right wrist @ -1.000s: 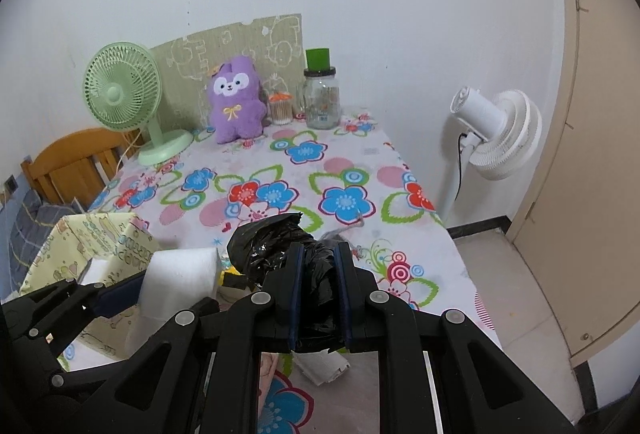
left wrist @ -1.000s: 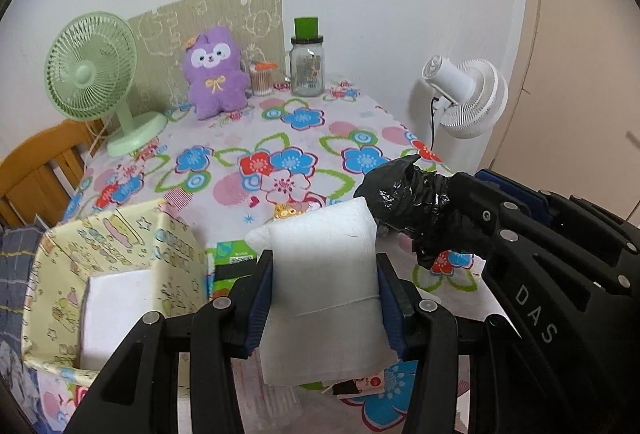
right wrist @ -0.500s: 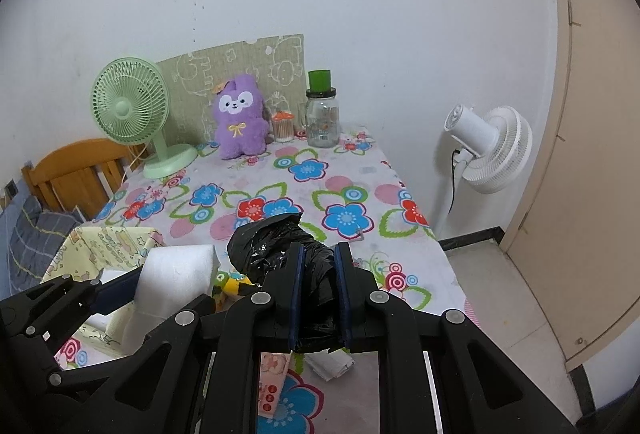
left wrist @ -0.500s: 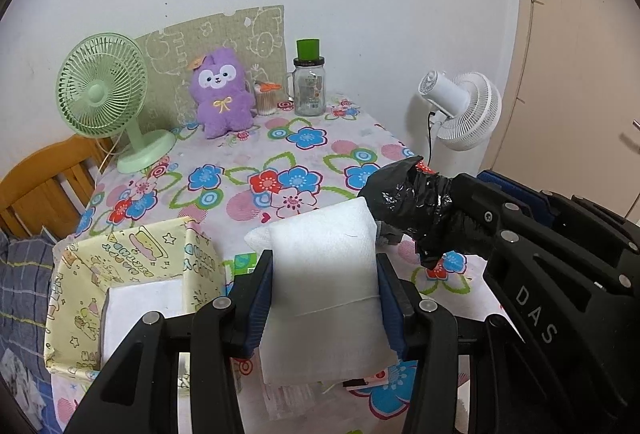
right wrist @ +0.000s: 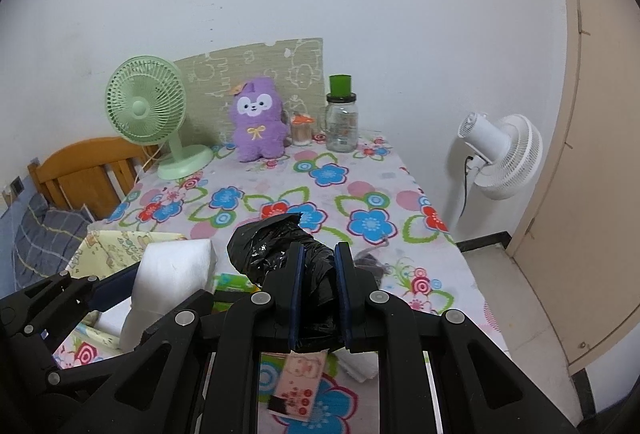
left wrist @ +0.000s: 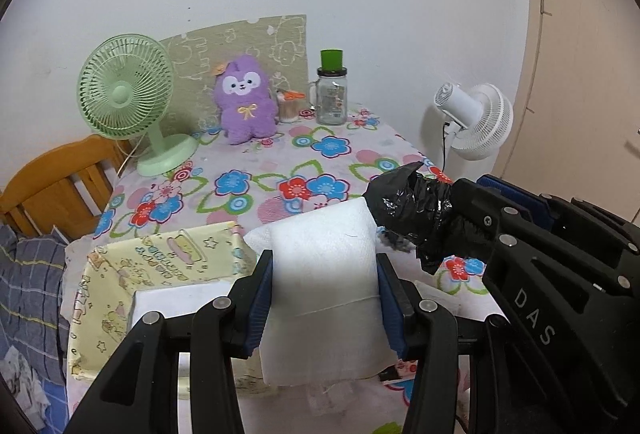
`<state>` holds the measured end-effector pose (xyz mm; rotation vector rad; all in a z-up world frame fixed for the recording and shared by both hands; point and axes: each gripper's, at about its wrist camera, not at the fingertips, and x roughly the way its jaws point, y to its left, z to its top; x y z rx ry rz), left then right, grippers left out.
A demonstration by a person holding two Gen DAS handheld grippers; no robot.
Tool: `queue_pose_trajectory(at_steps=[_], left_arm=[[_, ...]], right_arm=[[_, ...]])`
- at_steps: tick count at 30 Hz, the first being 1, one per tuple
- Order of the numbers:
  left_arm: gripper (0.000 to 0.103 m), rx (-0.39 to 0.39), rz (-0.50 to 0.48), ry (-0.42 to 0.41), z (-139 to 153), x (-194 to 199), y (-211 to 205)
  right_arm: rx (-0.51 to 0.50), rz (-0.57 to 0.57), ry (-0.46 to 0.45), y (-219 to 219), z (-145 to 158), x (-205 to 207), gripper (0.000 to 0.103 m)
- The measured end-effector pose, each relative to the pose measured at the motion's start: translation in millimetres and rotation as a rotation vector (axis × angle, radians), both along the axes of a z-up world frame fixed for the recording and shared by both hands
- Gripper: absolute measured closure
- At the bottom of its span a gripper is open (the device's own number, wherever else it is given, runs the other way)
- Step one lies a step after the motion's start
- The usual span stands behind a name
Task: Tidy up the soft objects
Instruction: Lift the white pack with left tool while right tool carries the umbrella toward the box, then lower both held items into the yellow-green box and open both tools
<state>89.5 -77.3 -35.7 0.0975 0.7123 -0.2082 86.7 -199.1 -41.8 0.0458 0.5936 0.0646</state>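
My left gripper (left wrist: 325, 288) is shut on a white foam block (left wrist: 324, 270), held above the near edge of the flowered table (left wrist: 280, 169). To its right, my right gripper (right wrist: 317, 294) is shut on a crumpled black plastic bag (right wrist: 272, 248), also seen as the black plastic bag (left wrist: 412, 205) in the left wrist view. A yellow patterned box (left wrist: 120, 274) stands open at the lower left with a white block (left wrist: 176, 302) inside. The foam block (right wrist: 168, 274) shows left of the bag in the right wrist view. A purple plush toy (left wrist: 245, 105) sits at the table's back.
A green desk fan (left wrist: 128, 93) stands back left, a glass jar with a green cap (left wrist: 332, 93) and a small cup (left wrist: 290, 105) back centre. A white fan (left wrist: 476, 121) stands off the table's right. A wooden chair (left wrist: 56, 185) and a checked cloth (left wrist: 28, 294) lie left. Small packets (right wrist: 300, 378) lie below.
Both grippers have lifted and drawn back from the table with the foam block and black bag still held; more of the tabletop and the yellow box show beneath them.
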Motion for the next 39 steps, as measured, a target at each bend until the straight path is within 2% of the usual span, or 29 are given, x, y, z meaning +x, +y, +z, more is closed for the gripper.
queue_pose_trajectory(at_steps=[15, 39], left_arm=[[0.054, -0.003, 0.039, -0.004, -3.6, 2.0, 53.5], [0.053, -0.021, 0.164, 0.058, -29.4, 25.6, 135.8]], right_arm=[[-0.010, 0.081, -0.008, 59.0, 4.9, 1.6, 0.085], [-0.040, 0.229, 0.085, 151.3, -13.8, 37.6, 0.085]])
